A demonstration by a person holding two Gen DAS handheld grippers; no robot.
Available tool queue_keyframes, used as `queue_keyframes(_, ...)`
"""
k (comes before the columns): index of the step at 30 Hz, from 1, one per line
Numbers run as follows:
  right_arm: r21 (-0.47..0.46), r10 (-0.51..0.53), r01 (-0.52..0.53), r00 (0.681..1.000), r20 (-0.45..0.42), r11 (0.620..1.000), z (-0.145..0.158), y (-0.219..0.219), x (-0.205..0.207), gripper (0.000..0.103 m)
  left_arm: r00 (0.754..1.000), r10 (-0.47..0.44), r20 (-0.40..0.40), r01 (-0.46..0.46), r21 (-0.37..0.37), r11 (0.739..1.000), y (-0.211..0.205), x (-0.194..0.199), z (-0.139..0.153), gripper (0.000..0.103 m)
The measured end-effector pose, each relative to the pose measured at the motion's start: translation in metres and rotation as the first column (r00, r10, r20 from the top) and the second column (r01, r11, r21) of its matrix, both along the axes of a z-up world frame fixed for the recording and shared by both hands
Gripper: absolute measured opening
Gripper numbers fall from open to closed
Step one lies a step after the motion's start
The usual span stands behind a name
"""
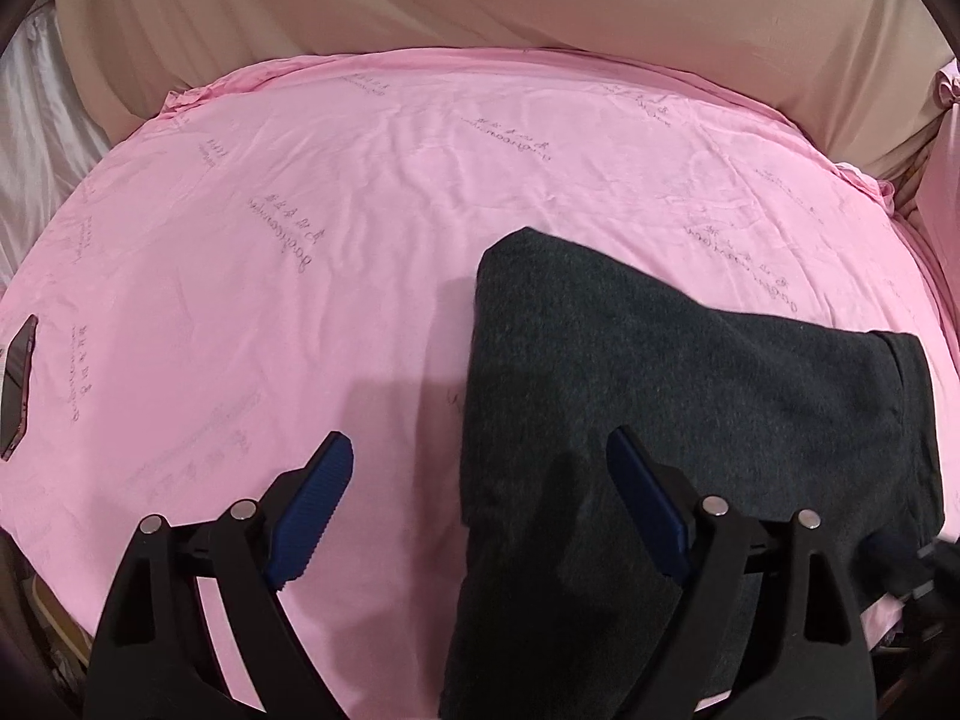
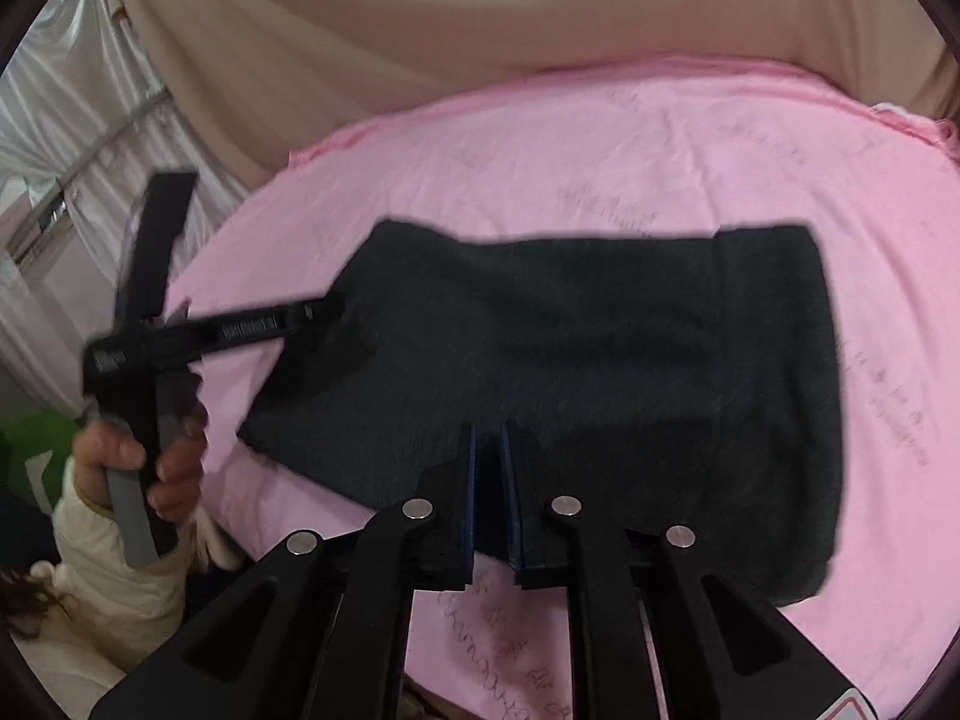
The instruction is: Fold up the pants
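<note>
dark grey pants (image 2: 570, 372) lie folded into a compact, roughly rectangular bundle on a pink sheet (image 2: 660, 156), toward its near right part, with a narrower band at the bundle's right end. the left gripper (image 1: 480, 462) hangs over the bundle's left edge, jaws wide, nothing between them; one blue pad (image 1: 312, 498) is over bare sheet, the other over the cloth. the right gripper (image 2: 487, 438) points down at the bundle's near edge, jaws almost closed; a thin dark gap shows between them, and no cloth can be made out in it.

the fold looks nearly done. the risk, as a judgement: either tool dragging across the top layer would slide it off square, or a pad could catch an edge and lift the fold open.

only the right wrist view shows the person's hand (image 2: 138, 456) on the left tool's handle, a cream sleeve (image 2: 114, 558) and the bundle's full outline. only the left view shows a phone (image 1: 18, 384) at the sheet's far left edge.
</note>
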State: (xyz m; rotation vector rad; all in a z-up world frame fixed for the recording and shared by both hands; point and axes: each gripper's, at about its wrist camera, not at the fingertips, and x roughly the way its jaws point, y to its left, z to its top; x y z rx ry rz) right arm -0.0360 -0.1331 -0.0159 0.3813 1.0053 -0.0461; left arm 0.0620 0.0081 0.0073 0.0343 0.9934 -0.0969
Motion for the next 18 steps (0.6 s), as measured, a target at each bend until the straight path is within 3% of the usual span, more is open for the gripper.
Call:
queue_keyframes(1,-0.008,0.0,0.0,0.999,0.038,1.0,0.0,0.0,-0.008,0.008,1.0,0.0,-0.003,0.0,0.003,1.0,0.002,-0.001,-0.001,0.084)
queue_keyframes(4,0.036,-0.016,0.016,1.0,0.001,0.999,0.009,-0.004,-0.014,0.008,1.0,0.008,-0.017,-0.008,0.008,1.0,0.009,-0.003,-0.004,0.085)
queue_keyframes(6,0.005,-0.023,0.023,1.0,0.019,1.0,0.026,-0.003,-0.011,0.011,1.0,0.009,-0.021,-0.01,-0.003,1.0,0.013,-0.005,-0.005,0.085)
queue_keyframes(11,-0.006,0.015,-0.014,0.992,0.126,1.0,0.057,-0.003,0.034,0.012,0.999,0.026,-0.027,-0.027,-0.029,0.999,0.025,-0.012,-0.005,0.085)
queue_keyframes(13,-0.017,0.025,-0.023,0.995,0.093,1.0,0.047,-0.007,0.064,0.012,0.999,0.027,-0.023,-0.028,-0.024,0.999,0.027,-0.017,-0.005,0.086)
queue_keyframes(16,0.042,0.005,-0.005,1.0,0.012,0.999,0.01,-0.016,0.113,0.012,1.0,0.019,-0.021,-0.019,-0.002,1.0,0.027,-0.021,-0.01,0.087)
queue_keyframes(17,0.05,-0.001,0.004,0.999,-0.047,0.999,-0.01,-0.017,0.129,0.01,1.0,0.018,-0.025,-0.018,0.003,1.0,0.027,-0.022,-0.013,0.087)
queue_keyframes(18,0.057,-0.018,0.02,0.999,-0.031,0.998,-0.017,-0.02,0.136,0.001,0.999,0.017,-0.031,-0.016,0.003,1.0,0.026,-0.022,-0.016,0.087)
